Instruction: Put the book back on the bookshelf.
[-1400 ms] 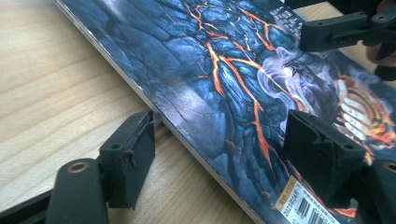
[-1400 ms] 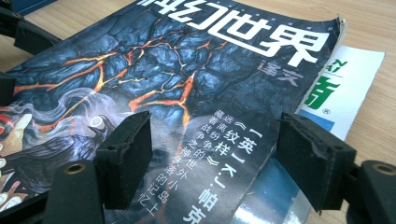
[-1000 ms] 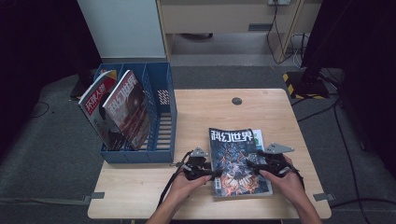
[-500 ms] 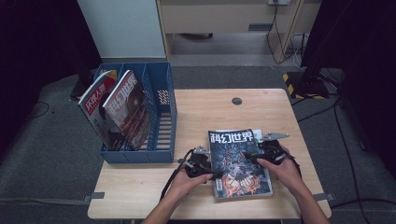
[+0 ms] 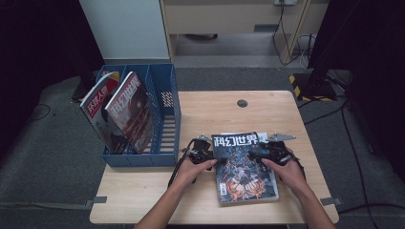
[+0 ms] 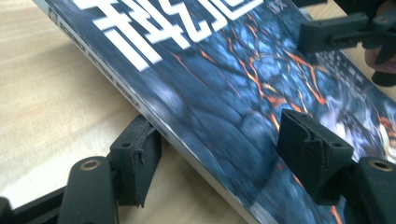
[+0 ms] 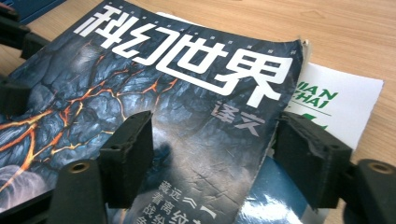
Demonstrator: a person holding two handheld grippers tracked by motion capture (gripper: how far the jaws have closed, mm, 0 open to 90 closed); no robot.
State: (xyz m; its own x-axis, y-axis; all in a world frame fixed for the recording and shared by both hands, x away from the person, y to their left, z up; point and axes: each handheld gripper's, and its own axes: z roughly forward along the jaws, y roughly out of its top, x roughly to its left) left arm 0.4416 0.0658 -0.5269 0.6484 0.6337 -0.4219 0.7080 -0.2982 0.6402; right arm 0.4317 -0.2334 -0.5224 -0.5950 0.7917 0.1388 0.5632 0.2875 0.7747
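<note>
- On the near right part of the wooden table (image 5: 205, 114), the dark magazine (image 5: 243, 167) lies flat and face up, on top of a second magazine (image 7: 336, 100) whose white corner sticks out past its top right edge.
- Its long axis runs away from the person toward the far side of the table, tilted a little so that the near end sits farther right than the far end.
- Its title of large white characters sits at the far end and reads upright from the person's seat (so the top of the cover points away from them).
- The left gripper (image 5: 205, 153) is at the magazine's left long edge, near the far end; its jaws have just been opening, and in the left gripper view they straddle the spine (image 6: 187, 149), one on the table side and one over the cover.
- The pads of that gripper show a gap to the magazine, so it stands apart and grips nothing.
- The right gripper (image 5: 260, 155) is at the right long edge, opposite the left; its jaws have just been closing, with the worn right edge of the cover between them.
- In the right gripper view one jaw hovers over the cover and the other is beyond the edge above the second magazine, with no press on either.
- The blue file rack (image 5: 165, 119) stands at the table's left, well apart from the magazine, with two magazines (image 5: 117, 114) leaning upright in it.
</note>
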